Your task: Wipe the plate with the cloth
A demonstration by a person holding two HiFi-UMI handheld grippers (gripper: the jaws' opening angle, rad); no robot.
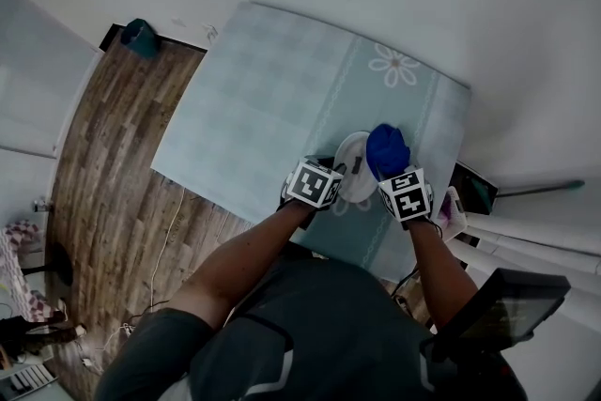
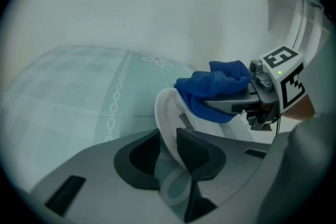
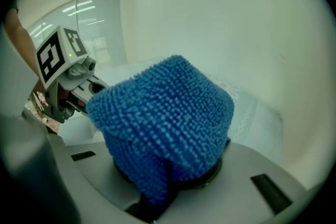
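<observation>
L claw (image 2: 169, 150): pinching the plate's rim, one pad on each side.
R claw (image 3: 168, 178): pinching the cloth, which sits in a fat ball over the jaws.
Plate (image 2: 167, 113): white, stood up on its edge, near the counter's 5 o'clock corner in head view.
Cloth (image 3: 163, 113): blue, fluffy, at 2 o'clock of plate in L claw view. Looks pressed on plate's face, not sure.
Counter (image 1: 263, 99): pale checked top w/ a flower at 1 o'clock.
Risk 1: only a thin bit of rim is held. A hard push could twist plate out & drop it.
Risk 2: cloth is loose. Rubbing could tug it from R claw.
</observation>
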